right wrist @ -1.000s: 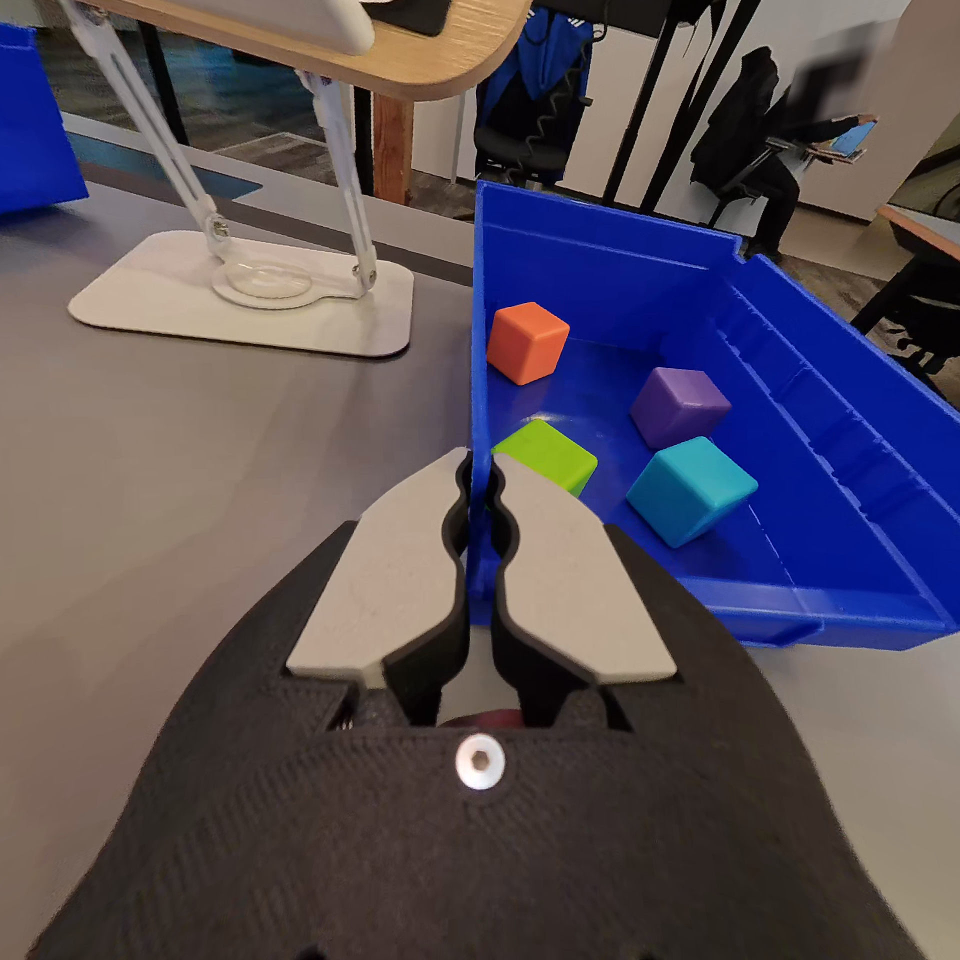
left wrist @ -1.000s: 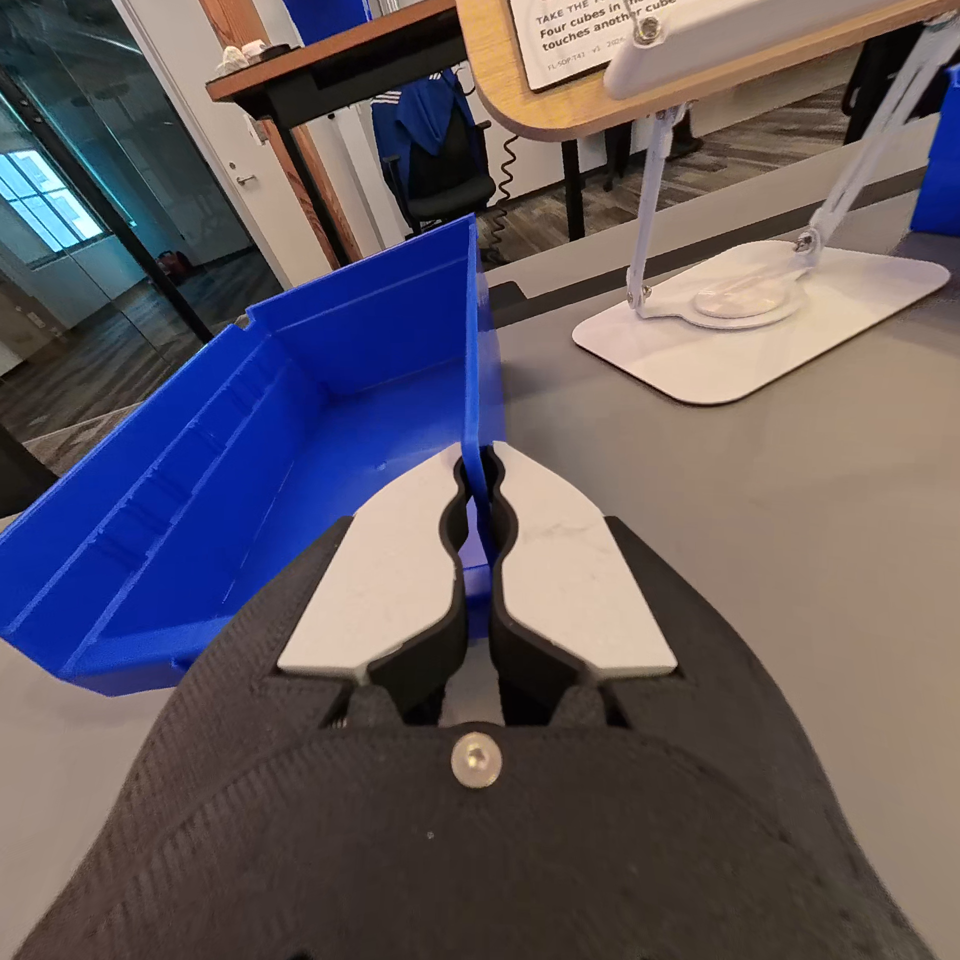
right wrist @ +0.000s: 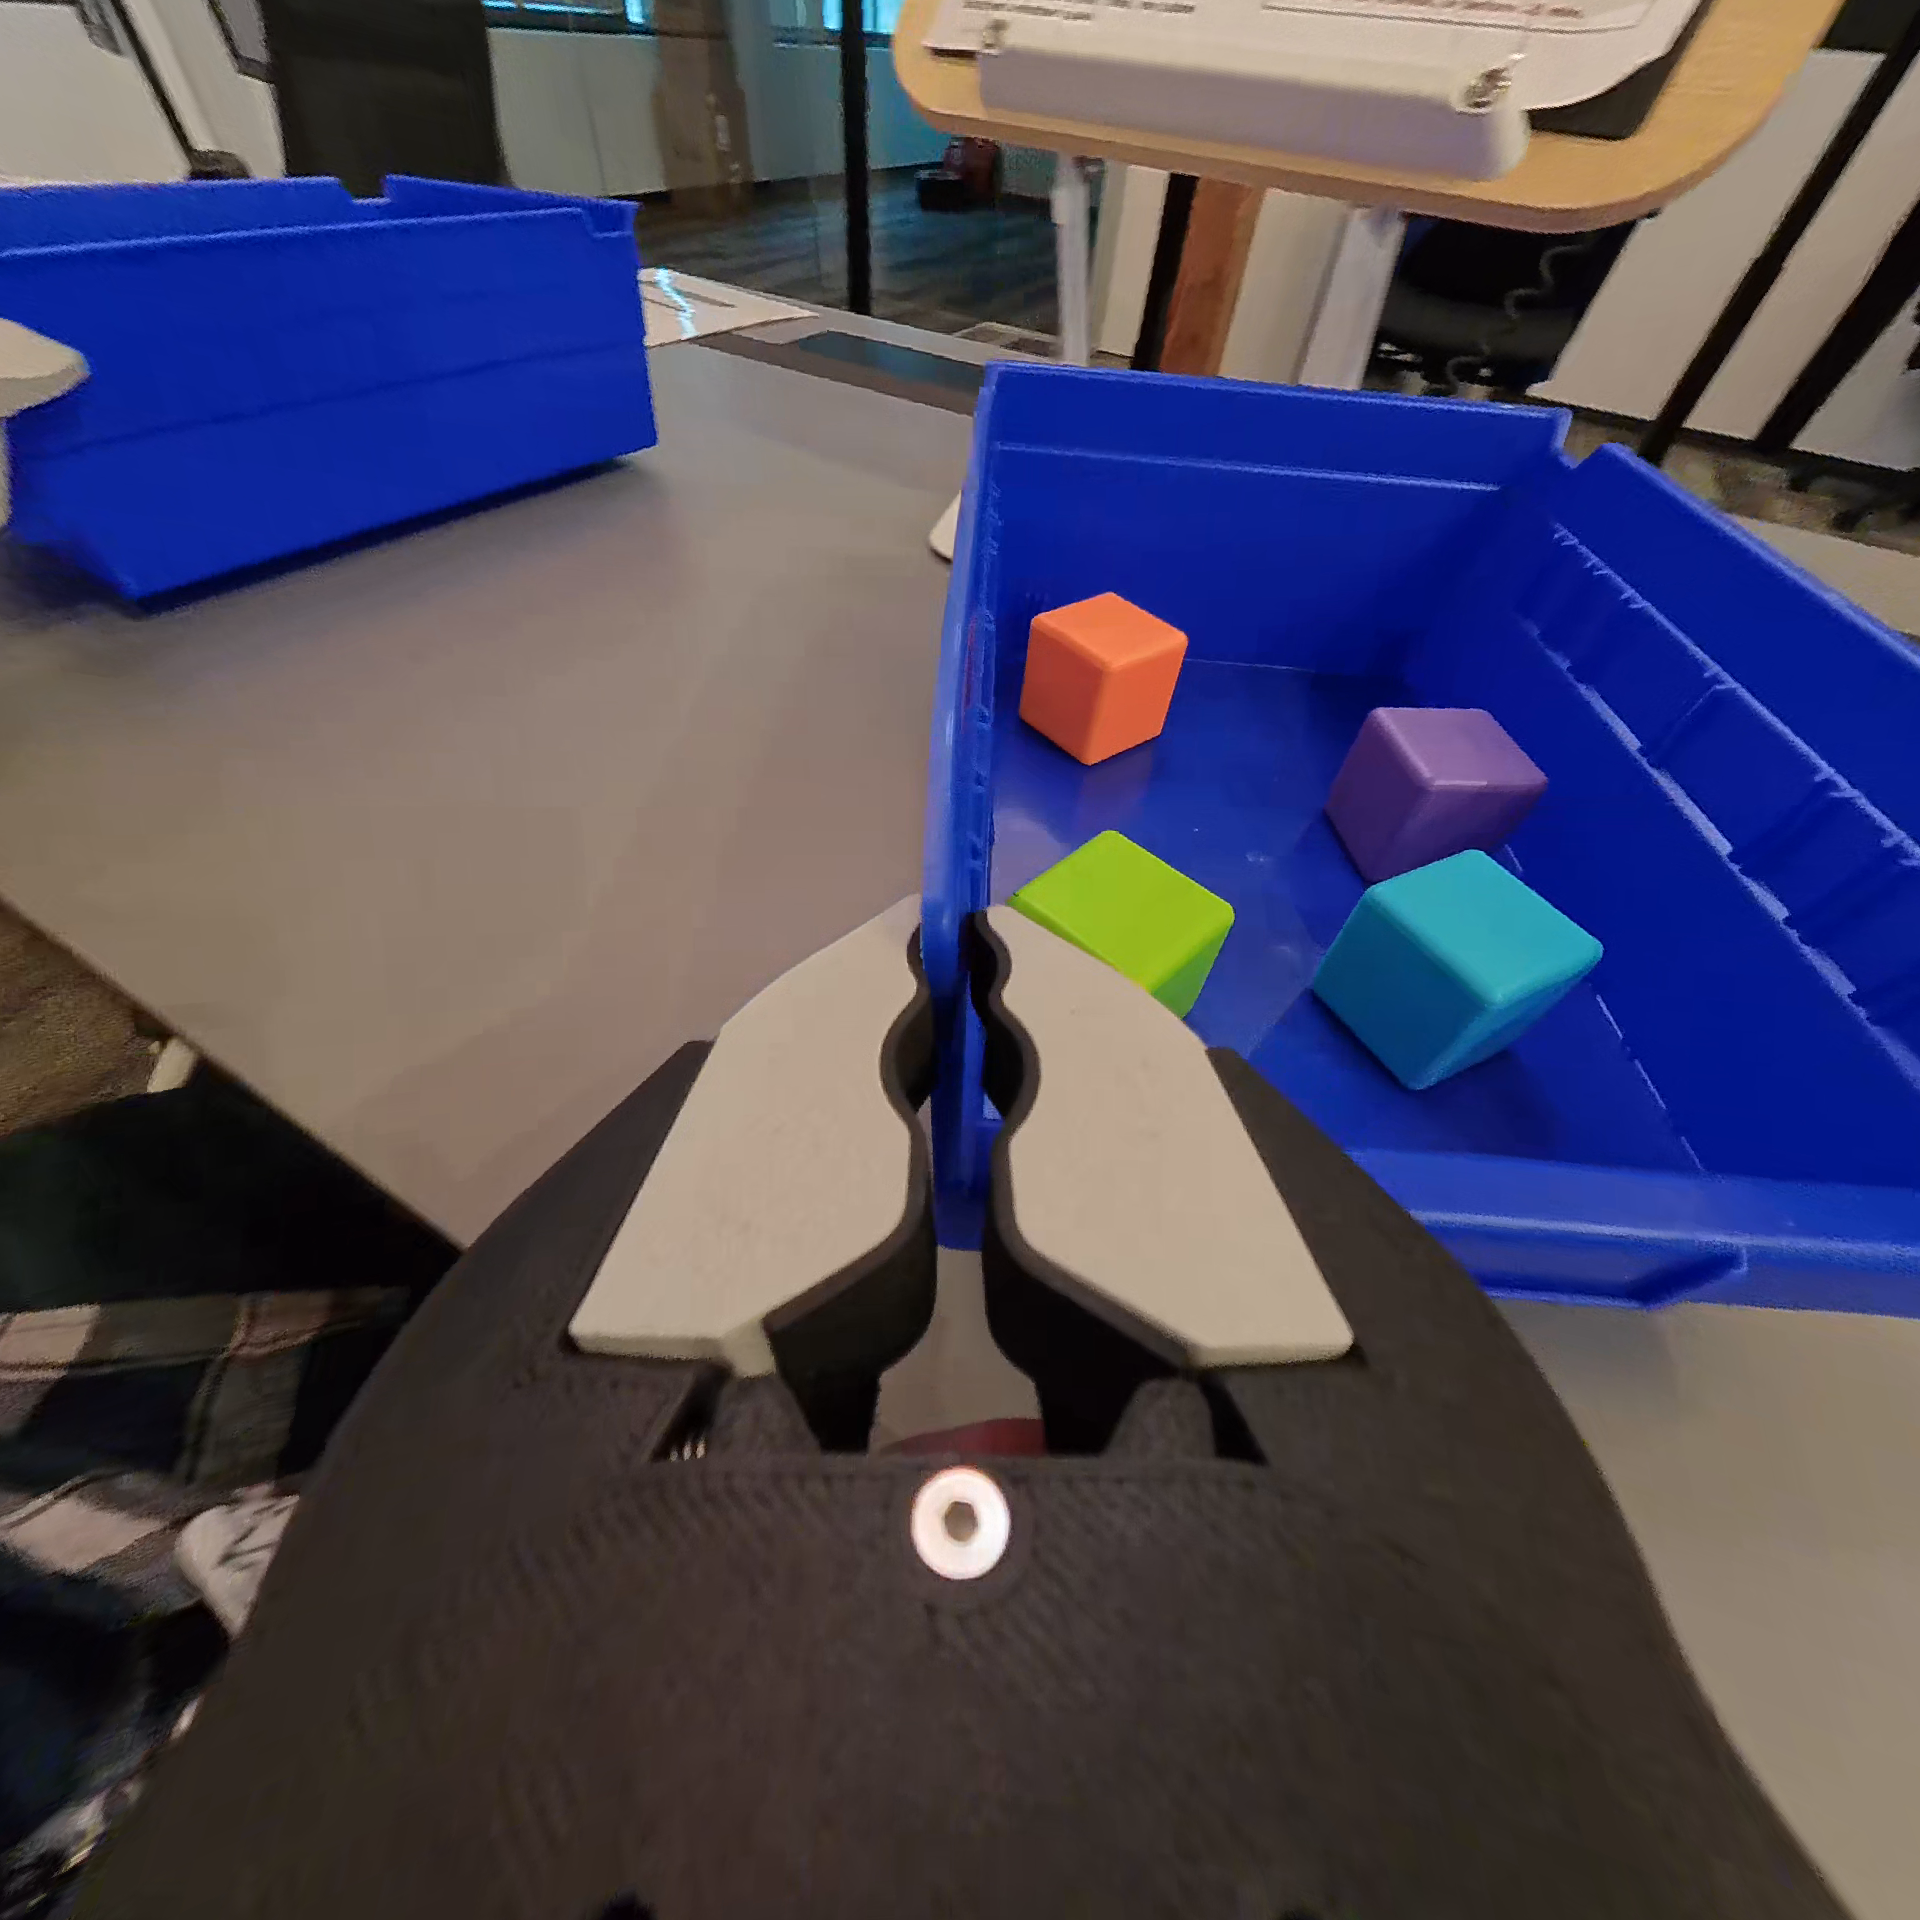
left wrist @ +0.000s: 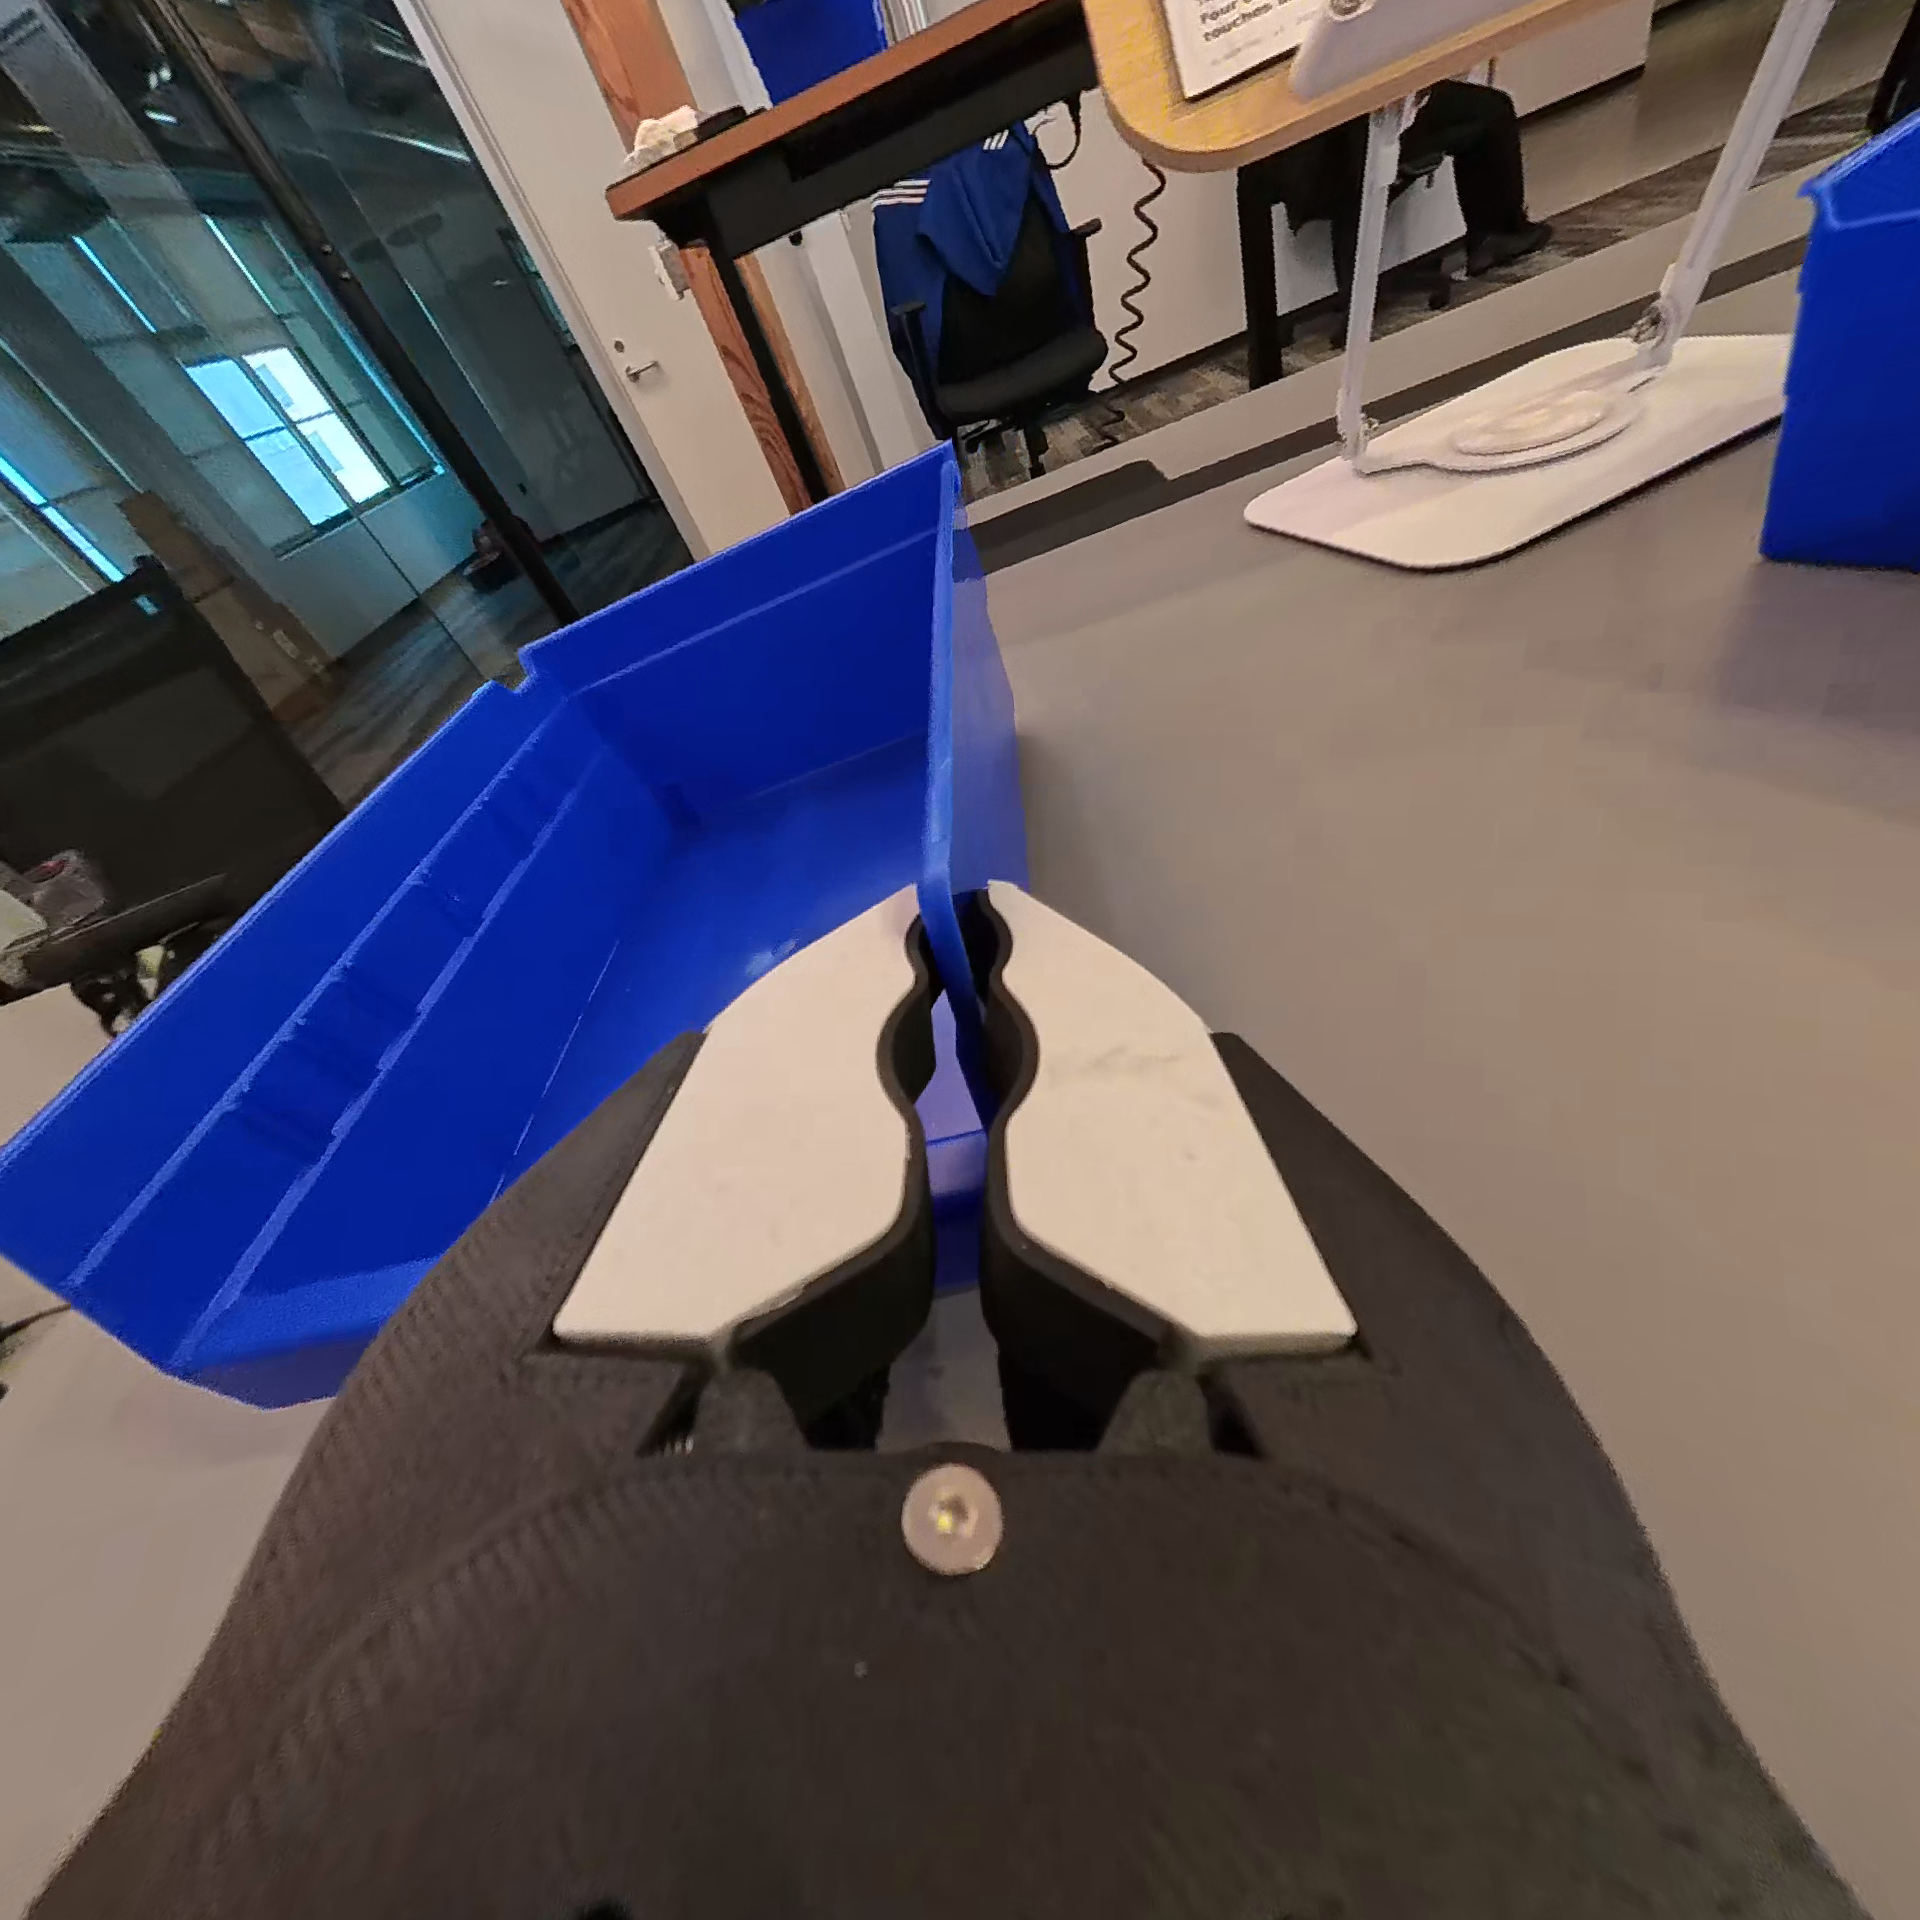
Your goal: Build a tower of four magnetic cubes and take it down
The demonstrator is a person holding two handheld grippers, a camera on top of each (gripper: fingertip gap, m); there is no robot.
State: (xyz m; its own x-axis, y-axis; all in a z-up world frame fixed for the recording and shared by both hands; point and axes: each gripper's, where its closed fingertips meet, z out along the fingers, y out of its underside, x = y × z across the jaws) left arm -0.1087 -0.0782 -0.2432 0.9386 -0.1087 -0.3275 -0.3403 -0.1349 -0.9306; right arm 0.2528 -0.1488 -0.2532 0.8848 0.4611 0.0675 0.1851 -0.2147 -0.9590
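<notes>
Gripping bin walls, we clamp our left gripper [left wrist: 954, 914] on an empty blue bin [left wrist: 436, 997] and our right gripper [right wrist: 948, 925] on the cube bin [right wrist: 1766, 790], where orange [right wrist: 1101, 675], green [right wrist: 1127, 914], purple [right wrist: 1434, 784] and teal [right wrist: 1455, 961] cubes lie. Stacking seems unstarted; next we should let go and pick a cube.

You work under even, soft indoor light; the grey worktop [left wrist: 1455, 935] carries only faint shadows. Daylight glows teal through the glass wall [left wrist: 208, 416] at your far left. Wide-angle distortion bends straight lines toward every edge. Background furniture smears slightly, and the white lamp head [right wrist: 1247, 94] looks motion-blurred.
</notes>
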